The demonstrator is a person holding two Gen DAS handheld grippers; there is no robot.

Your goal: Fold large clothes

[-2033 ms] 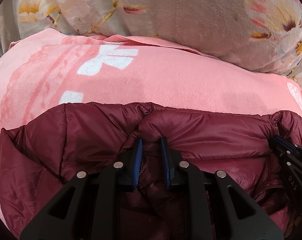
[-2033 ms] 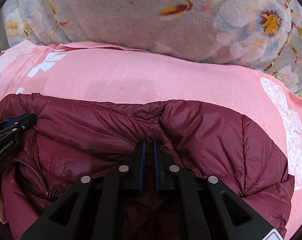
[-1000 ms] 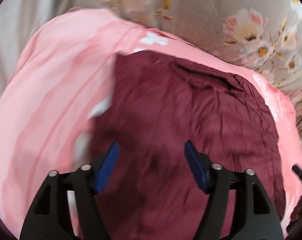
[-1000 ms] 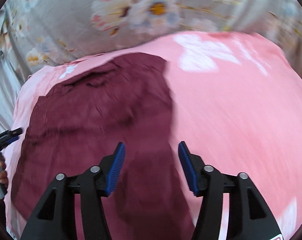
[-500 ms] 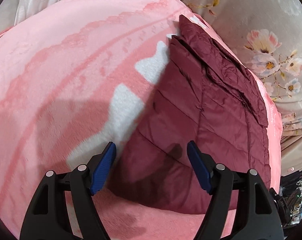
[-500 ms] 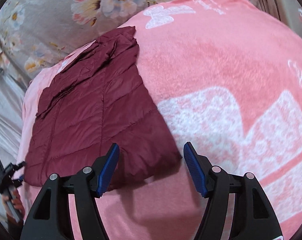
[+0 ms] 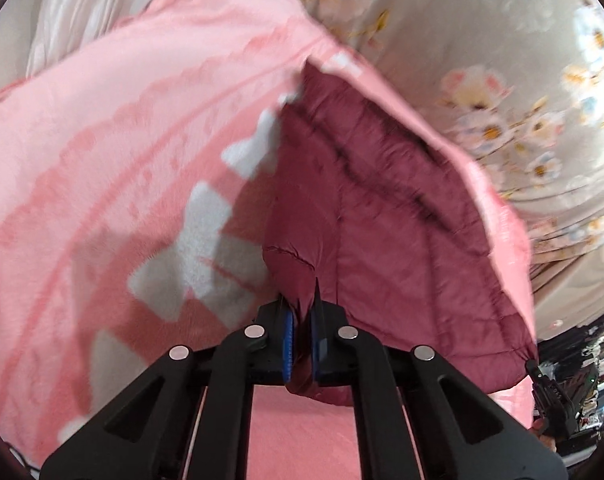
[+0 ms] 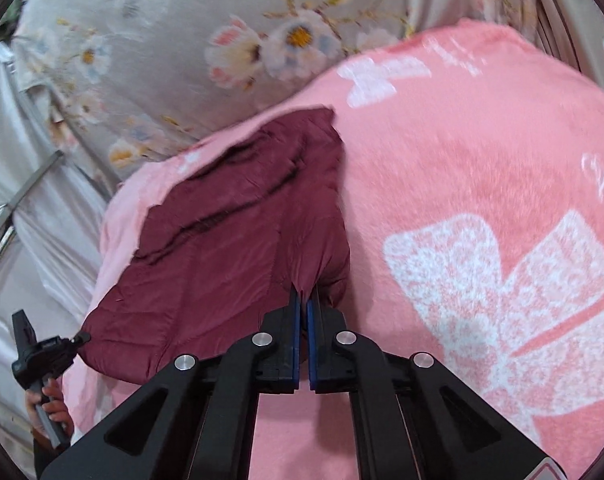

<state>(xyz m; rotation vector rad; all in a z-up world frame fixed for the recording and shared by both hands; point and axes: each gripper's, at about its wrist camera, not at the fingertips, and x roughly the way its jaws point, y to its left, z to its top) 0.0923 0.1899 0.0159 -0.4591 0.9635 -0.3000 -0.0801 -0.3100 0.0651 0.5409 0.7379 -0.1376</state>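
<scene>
Jacket (image 7: 402,216) lies part-folded on the pink blanket (image 7: 101,160); left gripper (image 7: 302,344) and right gripper (image 8: 304,344) have just closed, fingers pinching its near corners, next fold pending.

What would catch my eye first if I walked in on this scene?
The dark maroon puffer jacket, folded flat on a bright pink butterfly-print blanket, stands out most. Each near corner is pinched: the left gripper and the right gripper have just closed on the fabric. Behind lies a grey floral bedcover.
</scene>
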